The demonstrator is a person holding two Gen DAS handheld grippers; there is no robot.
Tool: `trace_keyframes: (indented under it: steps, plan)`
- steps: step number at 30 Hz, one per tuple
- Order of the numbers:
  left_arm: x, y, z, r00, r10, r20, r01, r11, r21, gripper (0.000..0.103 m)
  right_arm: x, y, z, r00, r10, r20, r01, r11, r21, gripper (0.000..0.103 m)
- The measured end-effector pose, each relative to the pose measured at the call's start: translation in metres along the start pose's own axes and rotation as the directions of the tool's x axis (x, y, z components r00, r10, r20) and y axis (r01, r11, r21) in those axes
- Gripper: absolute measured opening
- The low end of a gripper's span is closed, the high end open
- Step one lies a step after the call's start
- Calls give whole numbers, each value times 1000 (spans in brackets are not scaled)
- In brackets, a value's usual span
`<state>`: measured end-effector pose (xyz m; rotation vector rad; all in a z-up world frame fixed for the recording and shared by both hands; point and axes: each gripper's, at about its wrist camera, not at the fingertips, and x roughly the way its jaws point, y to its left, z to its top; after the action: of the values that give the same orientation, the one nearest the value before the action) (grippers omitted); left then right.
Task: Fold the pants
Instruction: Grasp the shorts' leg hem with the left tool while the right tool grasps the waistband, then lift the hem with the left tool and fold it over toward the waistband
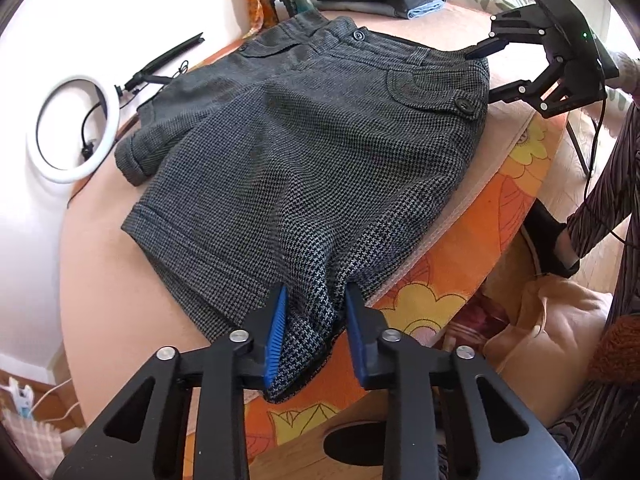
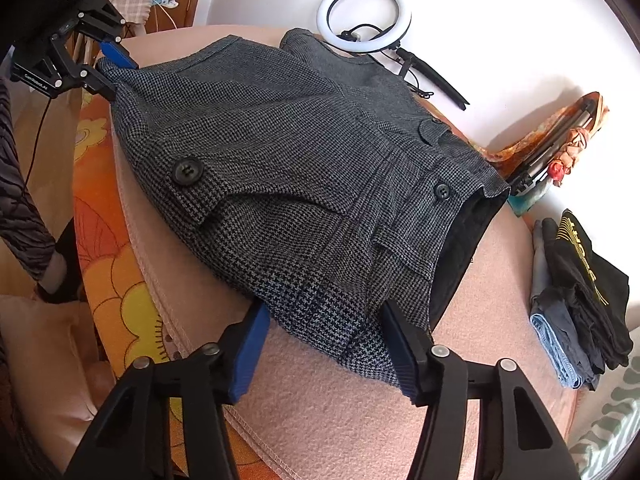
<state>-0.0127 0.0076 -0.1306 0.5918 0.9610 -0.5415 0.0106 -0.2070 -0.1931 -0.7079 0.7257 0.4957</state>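
Grey houndstooth shorts (image 1: 312, 148) lie on a pink cloth over the table, one half folded over the other, waistband at the far end in the left wrist view. My left gripper (image 1: 316, 320) holds a bunched hem corner between its blue pads at the near edge. In the right wrist view the shorts (image 2: 280, 152) fill the middle. My right gripper (image 2: 324, 344) has its jaws wide apart around the waistband corner, fabric lying between them. The right gripper also shows in the left wrist view (image 1: 486, 72), and the left gripper in the right wrist view (image 2: 110, 70).
A pile of folded clothes (image 2: 576, 304) sits on the pink cloth (image 2: 328, 412) beside the waistband. A white ring light (image 2: 364, 16) lies past the shorts. An orange flowered tablecloth (image 1: 460, 280) hangs at the table's edge. A person's striped sleeve (image 1: 600, 208) is at the side.
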Motion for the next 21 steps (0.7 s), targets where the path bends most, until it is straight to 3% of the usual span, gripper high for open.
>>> trace_keyframes:
  steps: [9, 21]
  plan:
    - [-6, -4, 4, 998, 38, 44, -41, 997, 72, 9, -15, -3, 12, 999, -6, 47, 5, 1000, 18, 33]
    - [-25, 26, 24, 992, 49, 120, -54, 998, 40, 8, -28, -20, 33, 993, -44, 105, 38, 997, 65, 27]
